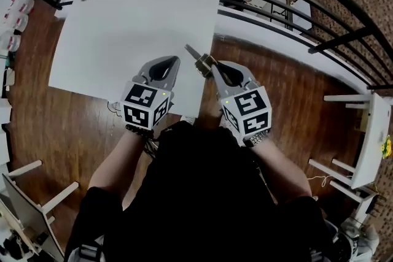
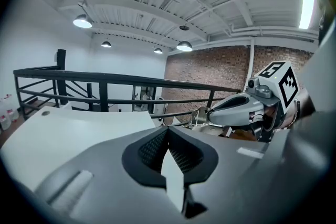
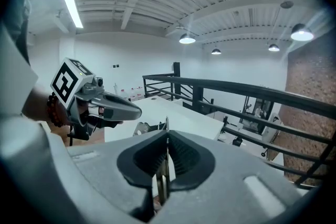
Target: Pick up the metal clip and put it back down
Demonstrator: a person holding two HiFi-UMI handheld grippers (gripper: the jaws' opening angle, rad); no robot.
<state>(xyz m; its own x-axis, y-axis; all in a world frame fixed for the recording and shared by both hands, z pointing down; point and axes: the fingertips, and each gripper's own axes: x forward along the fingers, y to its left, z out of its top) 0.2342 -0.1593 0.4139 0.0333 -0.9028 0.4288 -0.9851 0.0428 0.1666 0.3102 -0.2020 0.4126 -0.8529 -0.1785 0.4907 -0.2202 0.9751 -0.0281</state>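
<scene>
**Head view.** The right gripper [image 1: 210, 65] is clamped on the metal clip [image 1: 198, 57]. The clip sticks out forward and to the left of the jaw tips, held in the air. It sits over the right edge of the white counter [image 1: 123, 27], with wooden floor [image 1: 270, 77] just beyond. The left gripper [image 1: 174, 60] hovers close beside it, tips near the clip but apart from it.
- Risk: if set down here, the clip lands at the very edge of the counter. A slight drift to the right would put it on the floor.

**Left gripper view.** The left gripper [image 2: 168, 131] has its jaws together at the tips with nothing between them. Only a pale sliver of the counter [image 2: 79, 123] shows behind the pads. The right gripper [image 2: 211, 113] crosses ahead with the clip [image 2: 198, 115] at its nose.
- Risk: the two grippers are near each other, so a careless swing of the idle one could knock the clip askew.

**Right gripper view.** The right gripper [image 3: 167, 136] is pinched almost fully closed, and the clip [image 3: 163, 173] is seen edge-on as a thin metal strip between the pads. The left gripper [image 3: 137, 110] points in from the left, and the counter [image 3: 173, 113] lies beyond.
- Risk: the hold is narrow, on thin smooth metal. I judge the clip could pivot or slide in the pads on a tilt or a jolt.
- Risk: opening the jaws from this height would likely let it bounce or skid on the hard top.
</scene>
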